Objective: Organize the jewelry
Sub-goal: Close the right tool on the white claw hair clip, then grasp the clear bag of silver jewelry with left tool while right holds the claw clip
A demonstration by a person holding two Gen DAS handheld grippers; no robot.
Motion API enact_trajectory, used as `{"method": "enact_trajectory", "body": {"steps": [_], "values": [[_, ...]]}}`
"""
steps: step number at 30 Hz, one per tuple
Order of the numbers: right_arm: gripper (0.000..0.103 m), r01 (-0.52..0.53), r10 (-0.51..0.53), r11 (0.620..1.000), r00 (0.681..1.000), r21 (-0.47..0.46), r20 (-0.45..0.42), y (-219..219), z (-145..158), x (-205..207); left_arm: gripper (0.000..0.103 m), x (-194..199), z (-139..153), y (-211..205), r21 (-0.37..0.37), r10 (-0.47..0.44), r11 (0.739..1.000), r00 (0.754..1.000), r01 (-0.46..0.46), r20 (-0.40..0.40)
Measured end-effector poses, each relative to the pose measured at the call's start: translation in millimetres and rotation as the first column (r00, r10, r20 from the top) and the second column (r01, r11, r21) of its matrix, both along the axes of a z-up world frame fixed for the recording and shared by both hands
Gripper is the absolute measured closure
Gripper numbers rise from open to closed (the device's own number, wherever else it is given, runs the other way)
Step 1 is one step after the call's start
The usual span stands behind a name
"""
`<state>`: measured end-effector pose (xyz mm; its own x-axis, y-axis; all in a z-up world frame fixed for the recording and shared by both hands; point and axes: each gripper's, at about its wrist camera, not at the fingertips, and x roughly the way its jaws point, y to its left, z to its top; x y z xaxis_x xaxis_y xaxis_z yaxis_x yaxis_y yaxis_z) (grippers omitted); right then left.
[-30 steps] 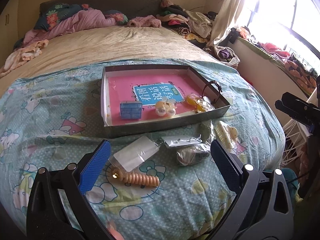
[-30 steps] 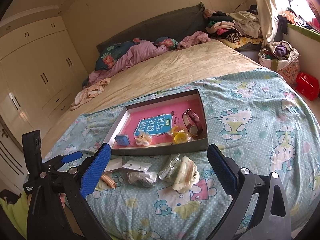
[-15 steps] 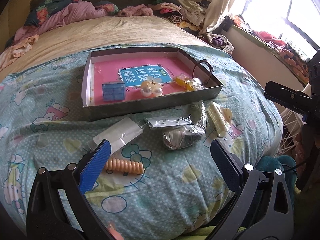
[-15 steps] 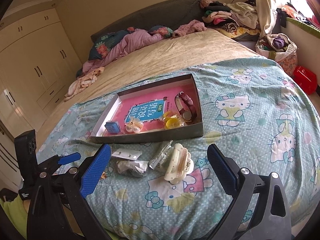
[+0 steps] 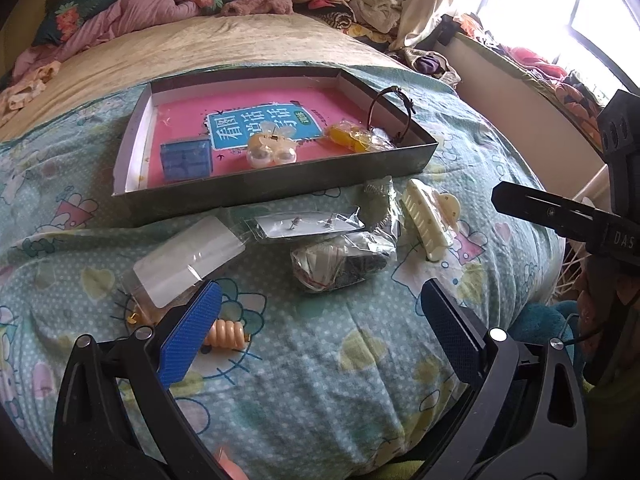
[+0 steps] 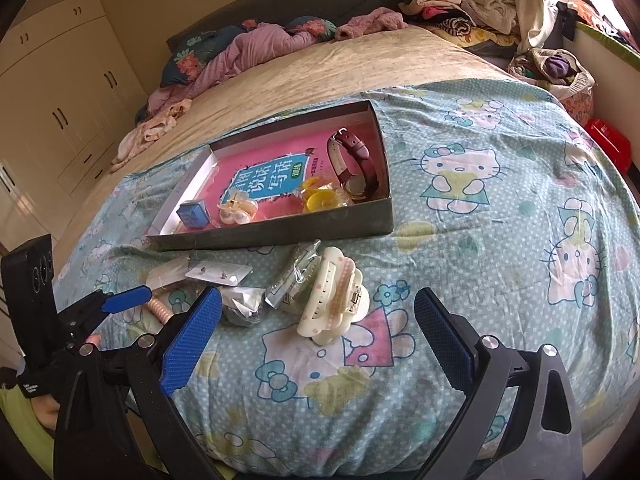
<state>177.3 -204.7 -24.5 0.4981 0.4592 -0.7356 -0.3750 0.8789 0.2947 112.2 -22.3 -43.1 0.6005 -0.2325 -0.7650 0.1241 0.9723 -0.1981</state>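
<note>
Since half a sec ago we've brought both claws lower & closer to the bed: the loose items now sit larger in both wrist views, and the left claw's blue pad has slid over part of the coil hair tie.

The jewelry is split in two lots. In the shallow grey cardboard tray (image 5: 276, 184) w/ pink printed liner: a blue ridged plastic box (image 5: 186, 159), a pair of glossy pearl-like round pieces (image 5: 272, 152), a crinkly clear bag of yellow discs (image 6: 318, 196), and a maroon leather-strap watch (image 6: 356, 164) curled against the right wall. Loose on the bedspread (image 6: 500, 208), just in front of the tray: a cream plastic toothed hair claw clip (image 6: 332, 300), a flat clear packet w/ small studs on a white card (image 5: 306, 222), a crumpled clear bag w/ dark bits (image 5: 340, 264), a frosted empty sleeve (image 5: 188, 260), and a peach spiral coil hair tie (image 5: 228, 334).

Left claw (image 5: 320, 332) spread wide, holding nothing, its left textured blue pad touching over the coil tie. Right claw (image 6: 318, 334) also wide & empty, hovering w/ the clip between its fingers.

Bedspread is soft teal cotton, dotted, cartoon-cat print, rumpled.
</note>
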Motion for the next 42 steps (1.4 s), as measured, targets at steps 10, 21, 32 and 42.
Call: {"method": "enact_trajectory", "body": {"steps": [10,21,32,42], "values": [[0.007,0.005,-0.005,1.0,0.999,0.006,-0.039,-7,-17,10,0.01,18,-18,-10,-0.017,-0.017,1.0,0.999,0.016,-0.046],[0.022,-0.026,0.028,0.999,0.993,0.025,-0.114,0,-38,27,0.01,29,-31,-16,-0.011,-0.018,1.0,0.997,0.018,-0.076],[0.053,-0.05,0.051,0.999,0.986,0.013,-0.16,13,-58,42,0.01,38,-34,-15,-0.017,0.003,1.0,0.998,-0.004,-0.07],[0.069,-0.01,0.028,0.989,0.992,0.151,-0.12,-15,-46,33,0.036,46,-33,-29,0.005,0.0,1.0,1.0,0.0,-0.027]]}}
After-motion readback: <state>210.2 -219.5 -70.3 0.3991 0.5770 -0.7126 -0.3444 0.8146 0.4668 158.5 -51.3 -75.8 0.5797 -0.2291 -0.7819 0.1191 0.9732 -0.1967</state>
